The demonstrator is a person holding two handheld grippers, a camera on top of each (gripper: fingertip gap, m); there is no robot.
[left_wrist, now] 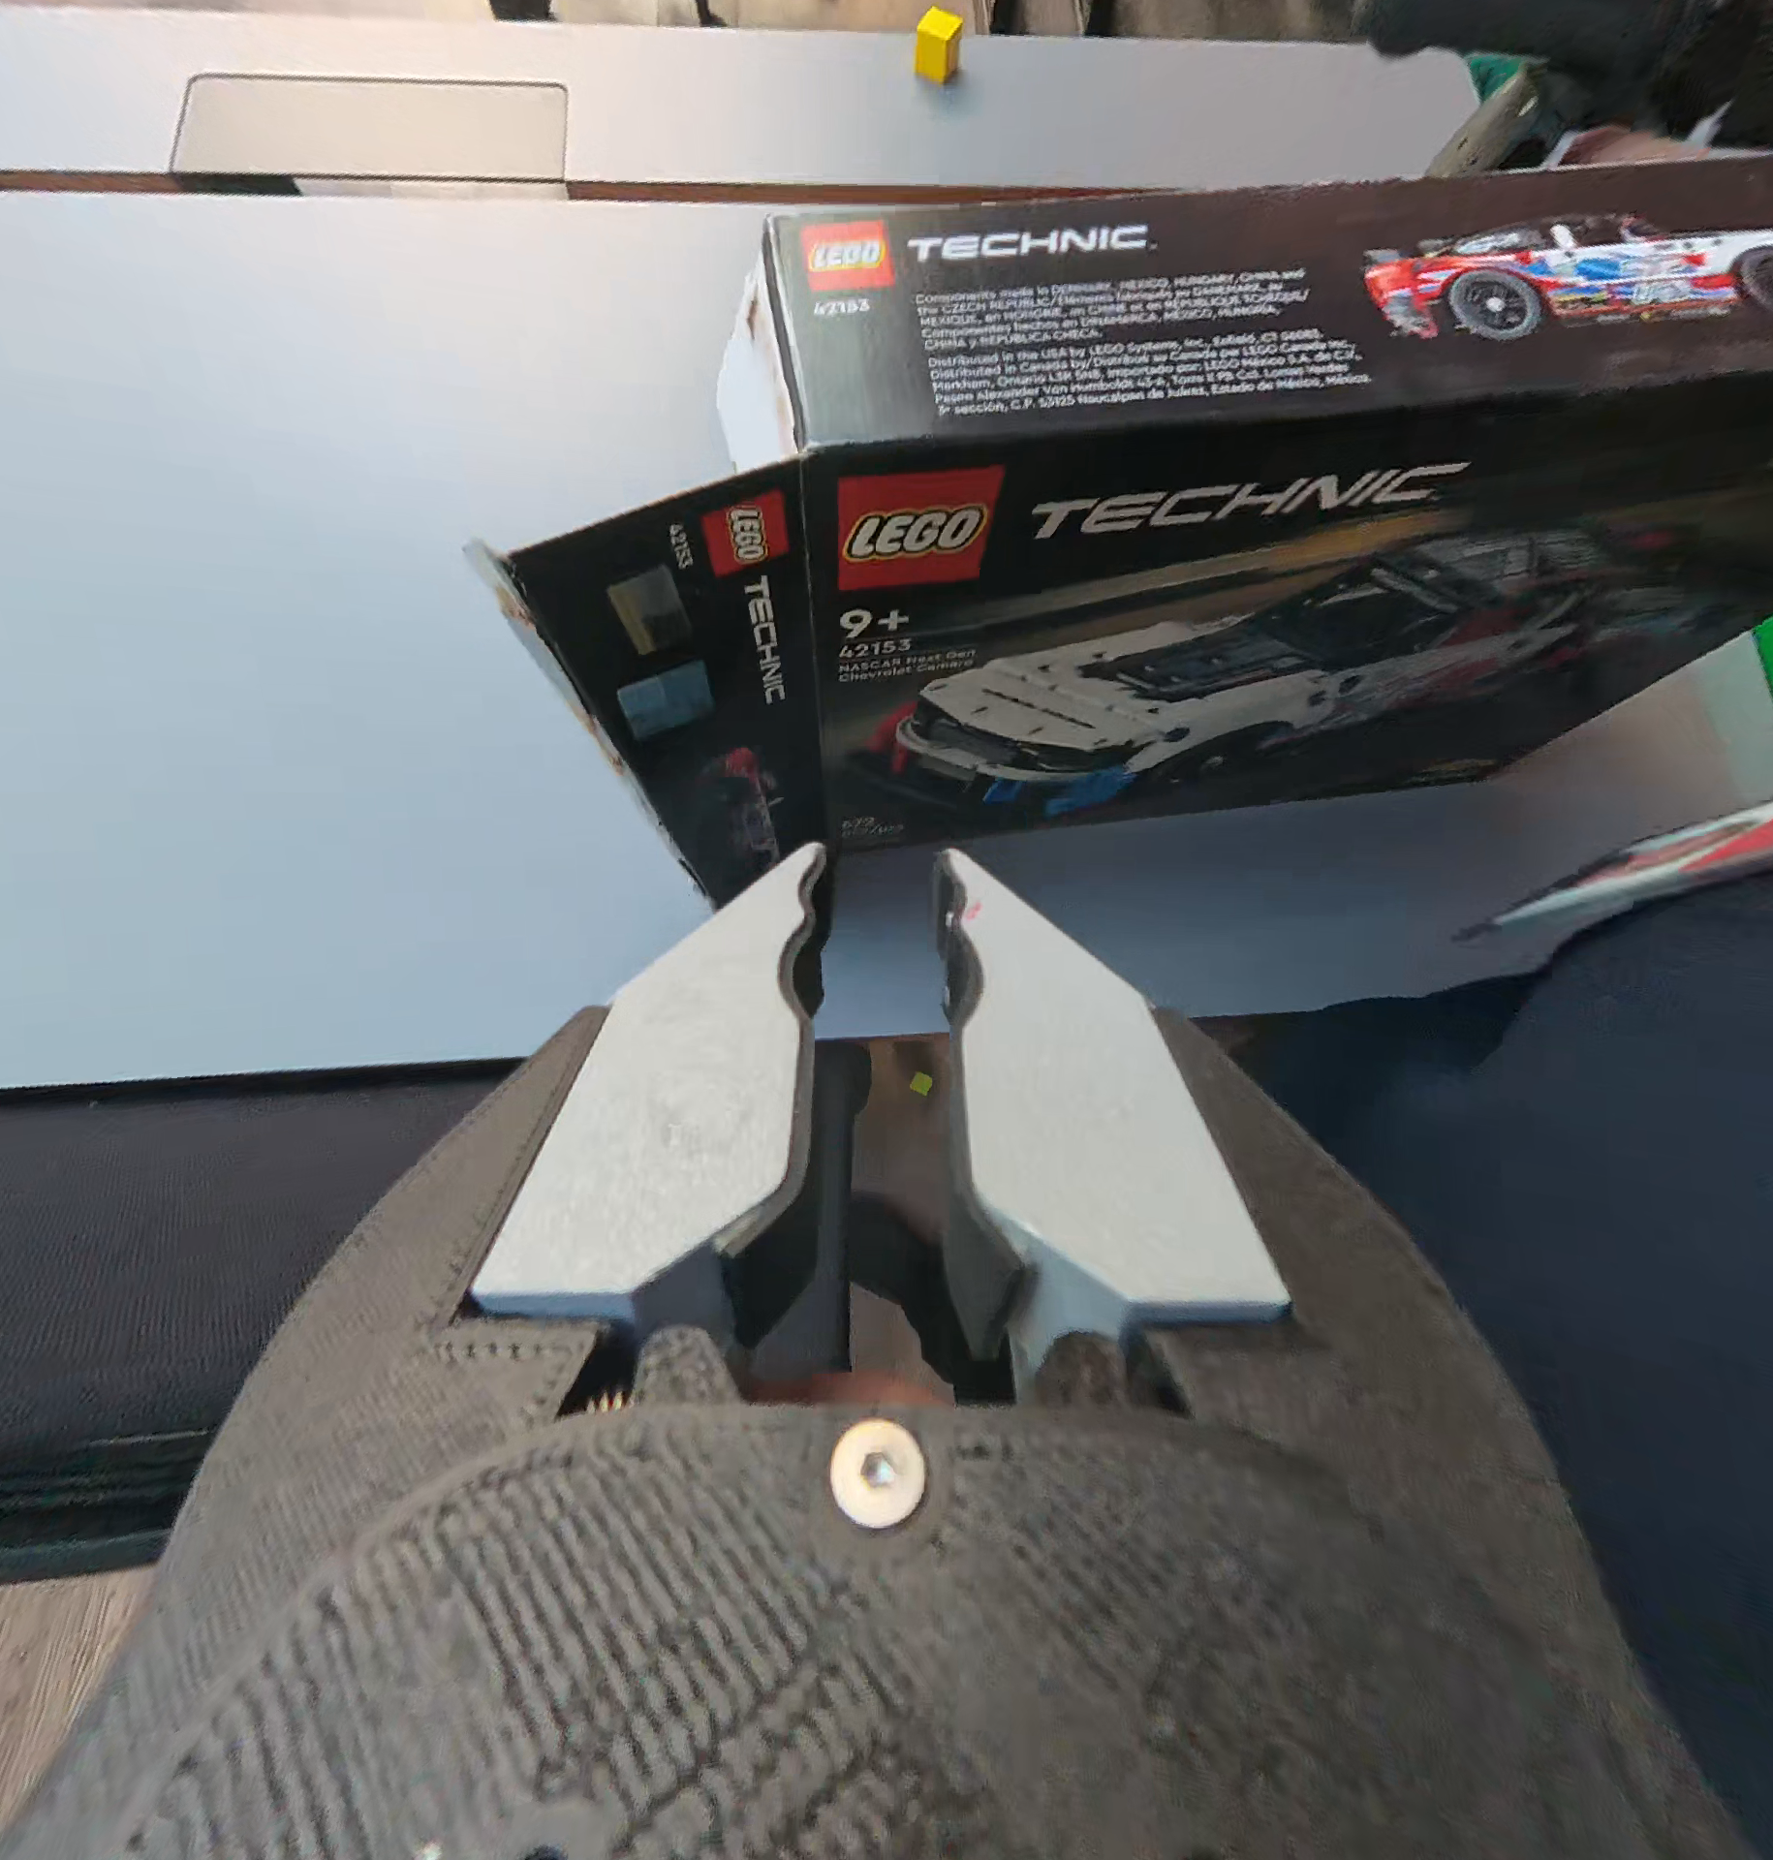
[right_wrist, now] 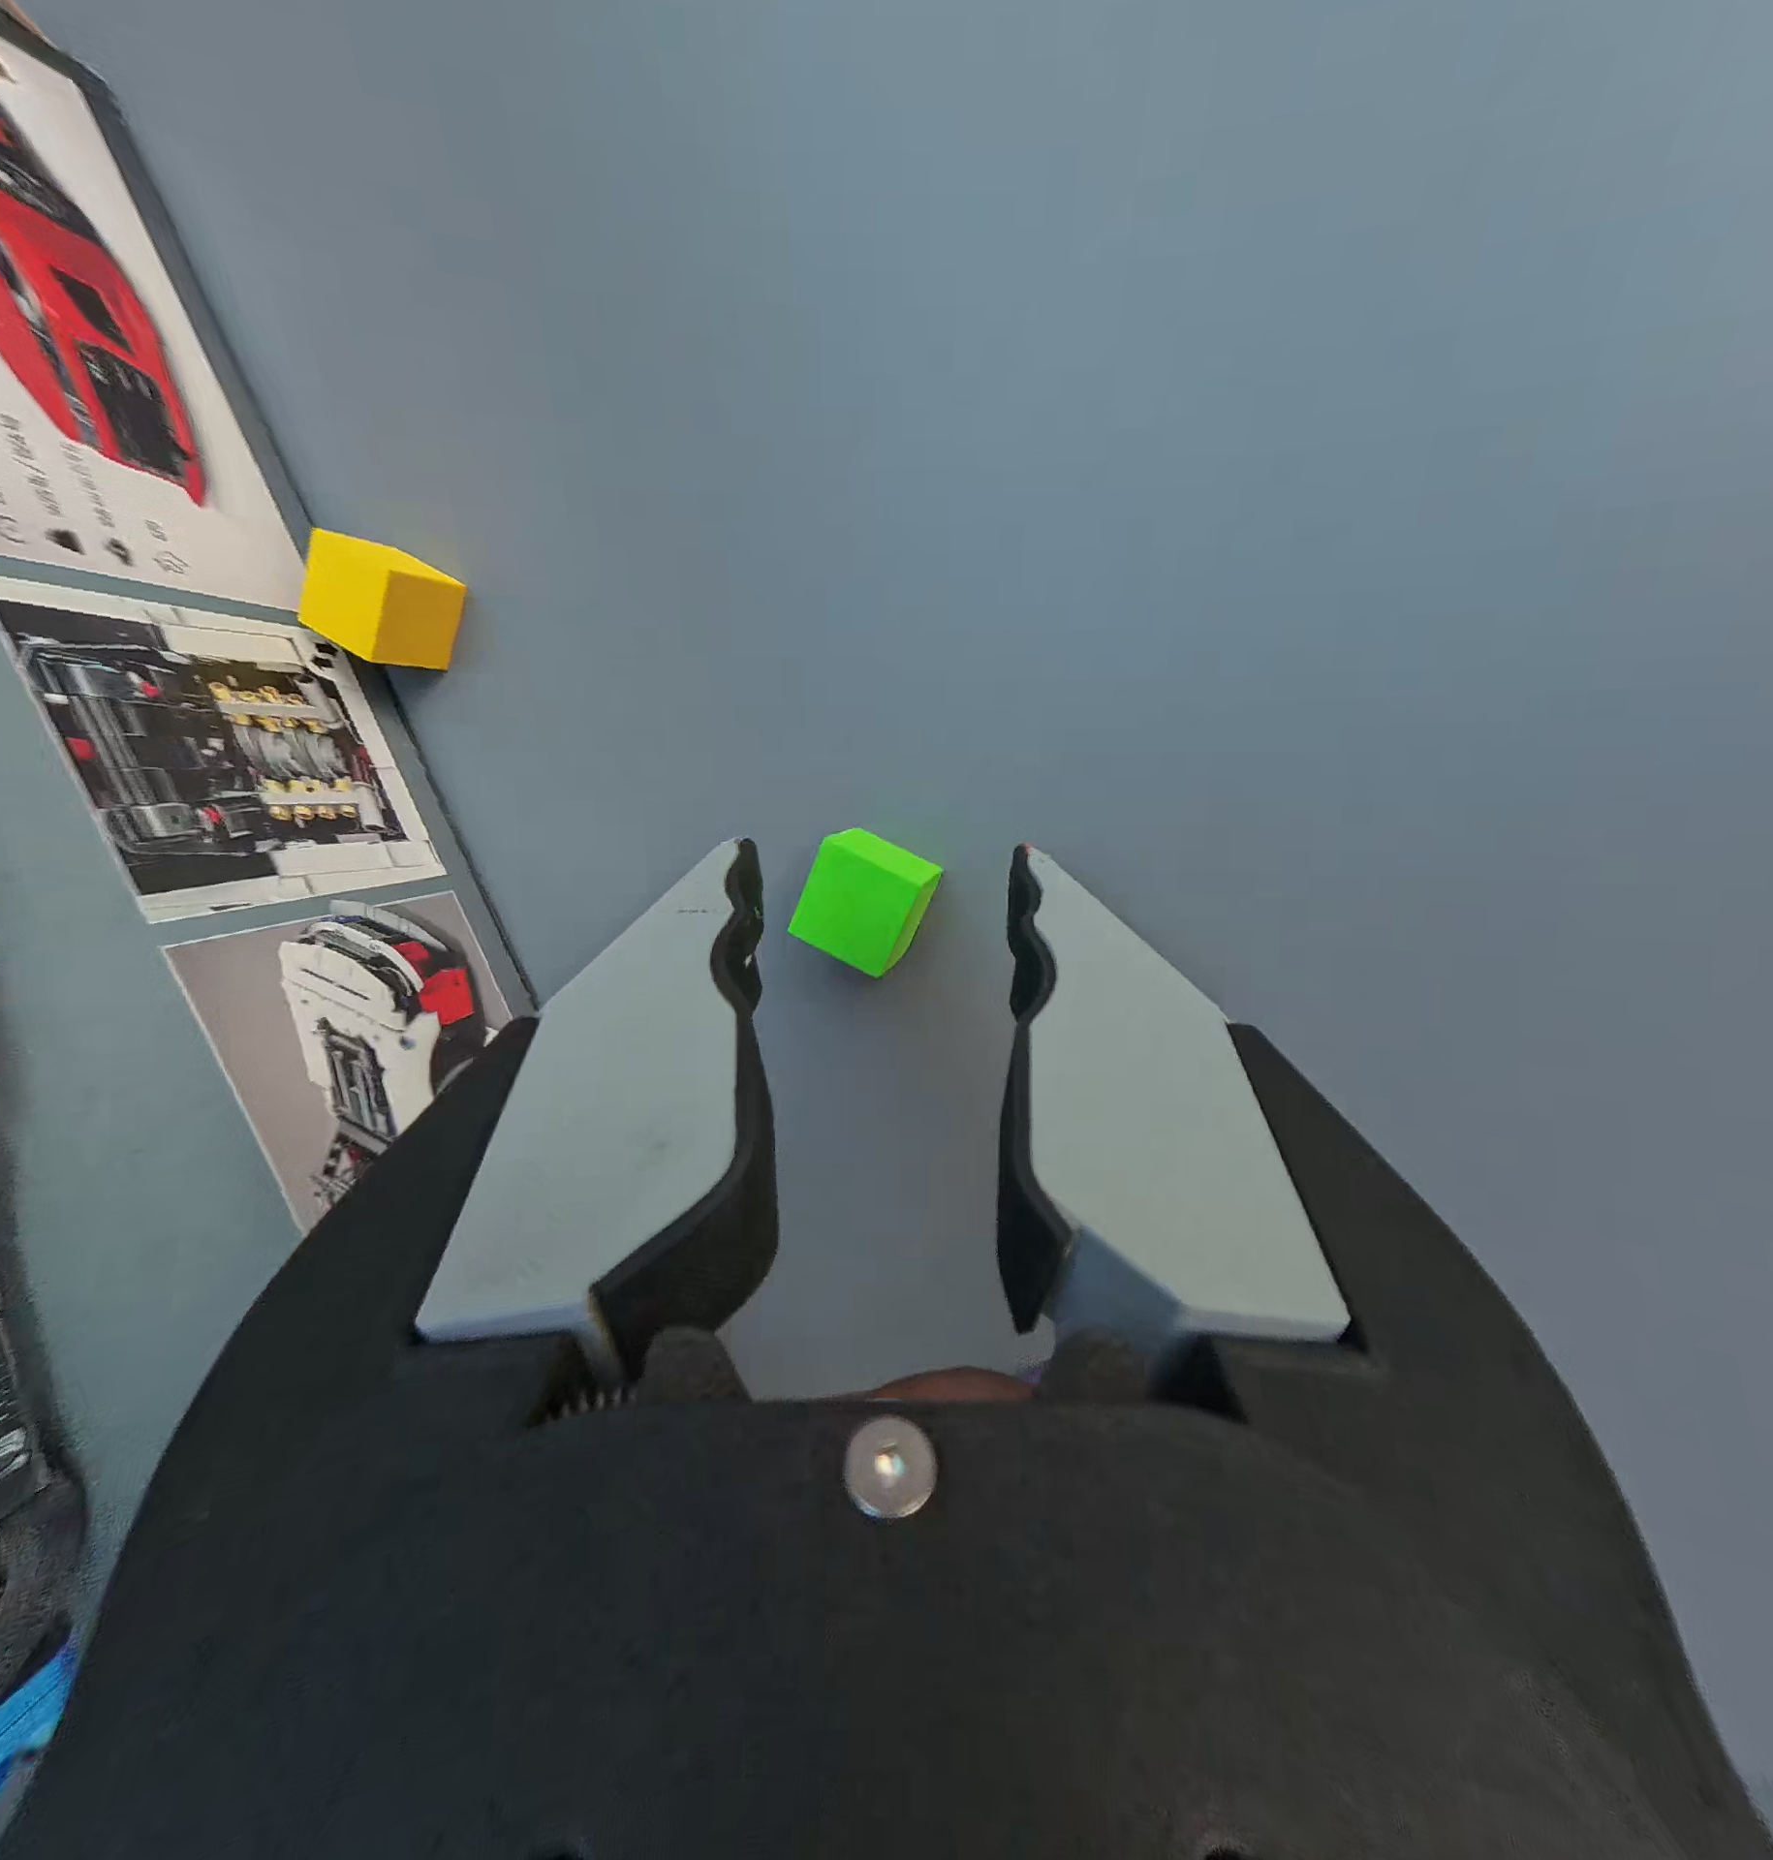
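Our right claw (right_wrist: 882,896) stands wide open over the grey counter (right_wrist: 1265,503), a green cube (right_wrist: 862,901) lying between its fingers with gaps on both sides. A yellow cube (right_wrist: 384,602) sits well off beside a printed sheet (right_wrist: 208,745). Our left claw (left_wrist: 877,886) is narrowly parted and holds nothing, just below a tilted black toy box (left_wrist: 1215,624).

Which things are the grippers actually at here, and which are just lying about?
At the grippers: green cube, untouched between the open right gripper's fingers; black toy box, its corner just ahead of the open left gripper.
Lying about: yellow cube; printed sheets; both on the grey table.
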